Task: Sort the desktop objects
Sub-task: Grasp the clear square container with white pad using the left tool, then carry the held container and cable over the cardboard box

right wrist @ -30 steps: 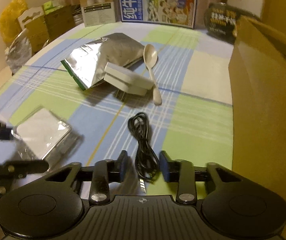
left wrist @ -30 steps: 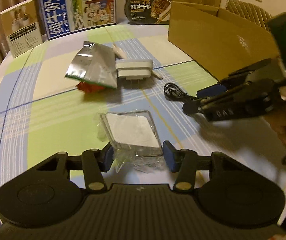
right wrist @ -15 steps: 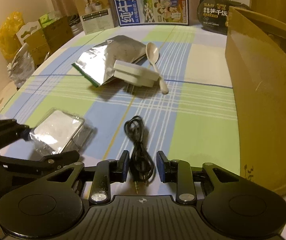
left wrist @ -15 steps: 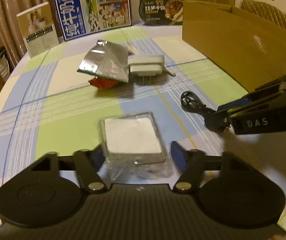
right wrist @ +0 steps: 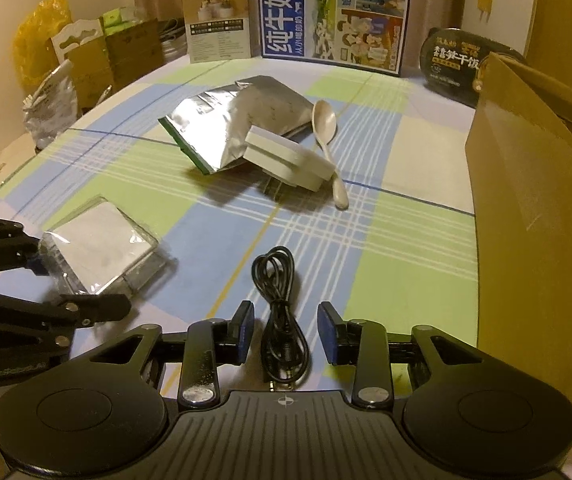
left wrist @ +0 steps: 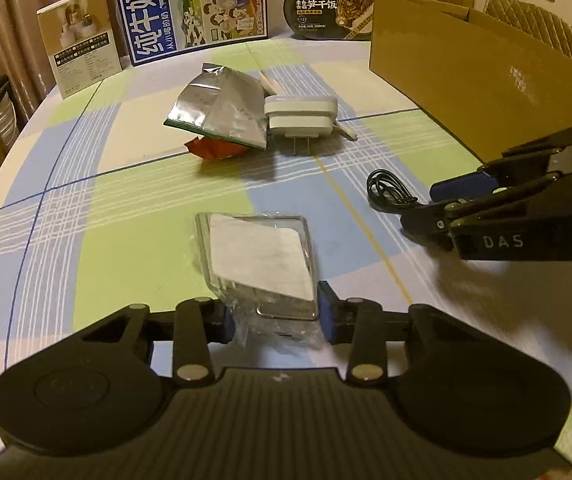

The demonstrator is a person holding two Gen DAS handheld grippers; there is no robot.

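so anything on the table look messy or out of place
Yes. The torn-open foil pouch lies crumpled mid-table, over a red wrapper, with the white plug adapter propped askew against it and across the spoon.

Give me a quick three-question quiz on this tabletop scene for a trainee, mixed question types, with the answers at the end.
1. True or false: the left claw is shut on the plastic-wrapped packet.
2. What lies between the pads of the right claw? A) a spoon B) a black cable C) a foil pouch
3. Fill in: the handle of the white spoon passes under the ____.

Key
1. True.
2. B. The pads do not touch it, and the jaws are opening.
3. The white plug adapter.
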